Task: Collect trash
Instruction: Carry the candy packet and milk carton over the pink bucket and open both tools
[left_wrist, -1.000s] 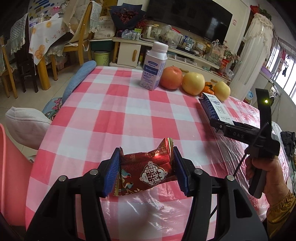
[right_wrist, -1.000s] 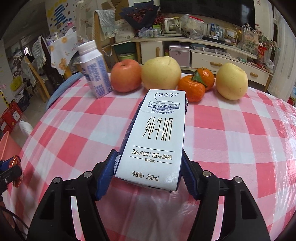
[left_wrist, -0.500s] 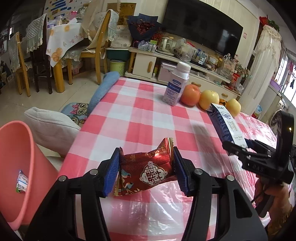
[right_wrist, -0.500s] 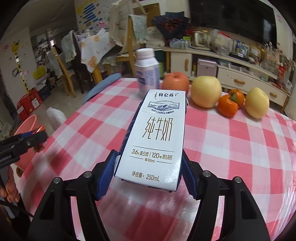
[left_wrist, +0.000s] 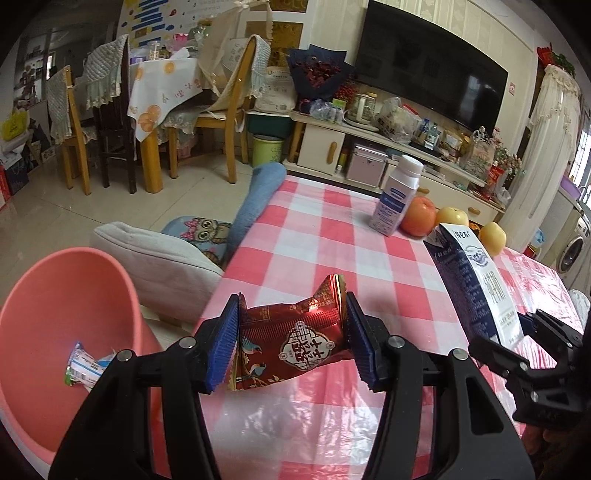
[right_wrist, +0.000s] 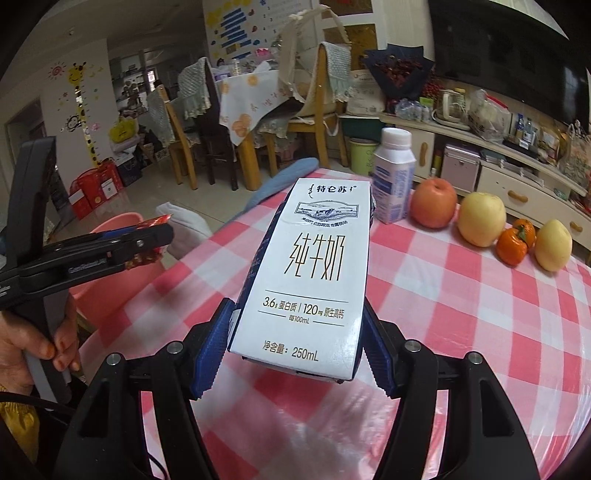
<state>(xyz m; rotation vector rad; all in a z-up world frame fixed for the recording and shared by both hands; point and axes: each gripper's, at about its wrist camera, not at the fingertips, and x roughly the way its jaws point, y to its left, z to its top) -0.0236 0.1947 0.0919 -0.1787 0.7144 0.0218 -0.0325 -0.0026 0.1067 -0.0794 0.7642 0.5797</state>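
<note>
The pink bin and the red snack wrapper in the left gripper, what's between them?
In the left wrist view, only that gripper's near finger separates the red snack wrapper from the pink bin.

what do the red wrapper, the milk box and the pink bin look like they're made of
Red wrapper: probably metallised plastic film, glossy; it creases and glints.
Milk box: likely coated paperboard, smooth and matte, with sharp folded edges.
Pink bin: apparently moulded plastic, one colour, a smooth rounded rim.
</note>
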